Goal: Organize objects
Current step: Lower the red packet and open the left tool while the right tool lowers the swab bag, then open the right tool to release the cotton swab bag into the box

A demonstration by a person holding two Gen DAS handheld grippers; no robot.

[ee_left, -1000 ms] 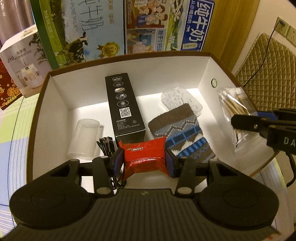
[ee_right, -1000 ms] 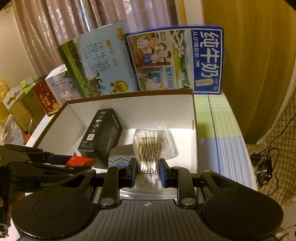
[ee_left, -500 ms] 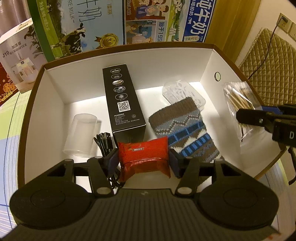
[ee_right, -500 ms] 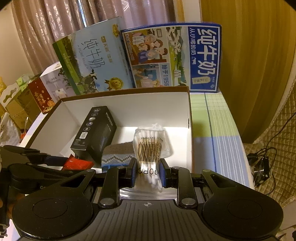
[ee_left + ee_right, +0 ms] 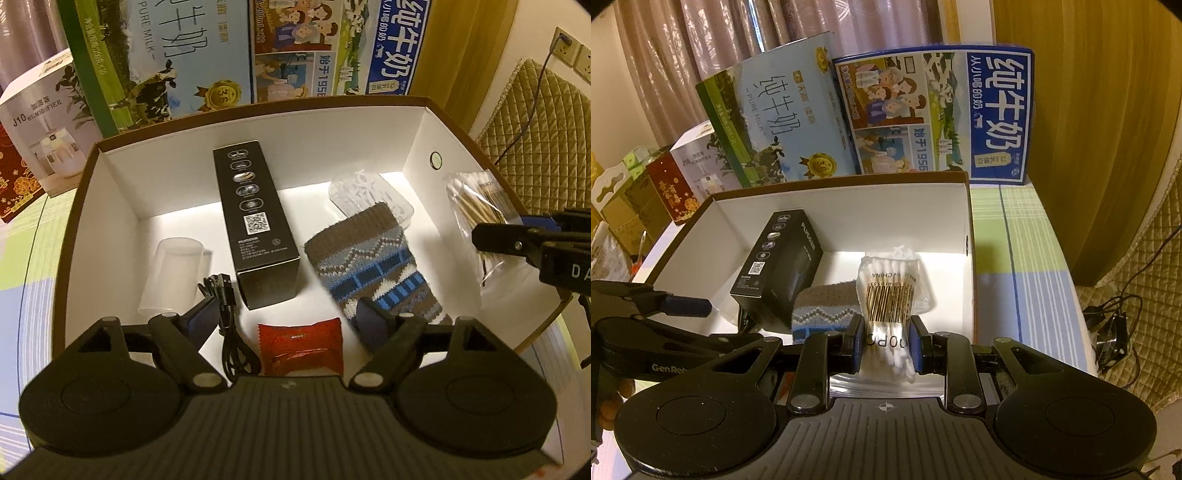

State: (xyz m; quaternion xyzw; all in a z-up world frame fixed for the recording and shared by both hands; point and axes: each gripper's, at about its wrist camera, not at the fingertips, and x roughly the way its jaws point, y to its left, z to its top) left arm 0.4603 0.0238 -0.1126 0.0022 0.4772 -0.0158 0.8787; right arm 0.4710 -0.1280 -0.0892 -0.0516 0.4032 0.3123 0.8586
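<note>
Milk cartons (image 5: pixel 871 122) stand behind the white box (image 5: pixel 417 136) on a striped tablecloth (image 5: pixel 1027 258). Left gripper (image 5: pixel 288 317) spread wide, released; red packet (image 5: pixel 301 347) lies on the box floor between its fingers, just in front of the black carton (image 5: pixel 255 221) (beside the knit sock (image 5: pixel 373 266) and black cable (image 5: pixel 229 328)). Right gripper (image 5: pixel 886 341) clenched on the cotton swab bag (image 5: pixel 890 295), held above the box's right side.
</note>
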